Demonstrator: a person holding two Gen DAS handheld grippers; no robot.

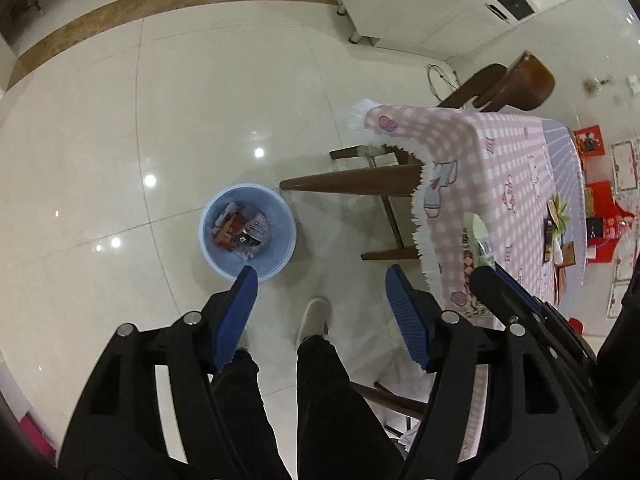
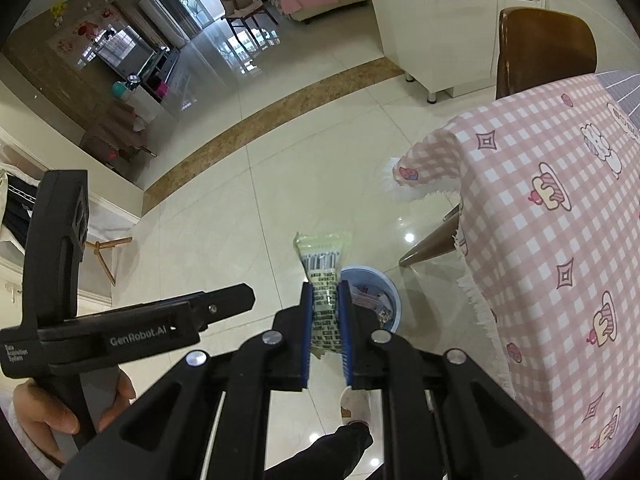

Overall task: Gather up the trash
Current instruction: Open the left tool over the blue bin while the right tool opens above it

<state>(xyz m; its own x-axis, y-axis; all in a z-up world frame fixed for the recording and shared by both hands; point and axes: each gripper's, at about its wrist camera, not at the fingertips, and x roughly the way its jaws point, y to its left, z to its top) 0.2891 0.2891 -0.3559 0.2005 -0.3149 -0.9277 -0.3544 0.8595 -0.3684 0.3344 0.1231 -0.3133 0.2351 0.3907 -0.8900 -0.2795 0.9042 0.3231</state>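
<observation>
A light blue bin (image 1: 248, 232) stands on the tiled floor by the table leg, with several wrappers (image 1: 242, 229) inside. My left gripper (image 1: 320, 280) is open and empty, held above the floor just to the near side of the bin. My right gripper (image 2: 325, 294) is shut on a pale green snack wrapper (image 2: 322, 264) with a barcode, held up above the bin (image 2: 376, 300). In the left wrist view the right gripper (image 1: 520, 300) shows at the table edge. More trash (image 1: 558, 224) lies on the table.
A table with a pink checked cloth (image 2: 540, 220) stands to the right, brown chairs (image 1: 516, 84) behind it. A white cabinet (image 2: 460, 32) stands at the back. The person's legs and shoe (image 1: 314, 316) are below the grippers. The left gripper body (image 2: 120, 328) shows on the left.
</observation>
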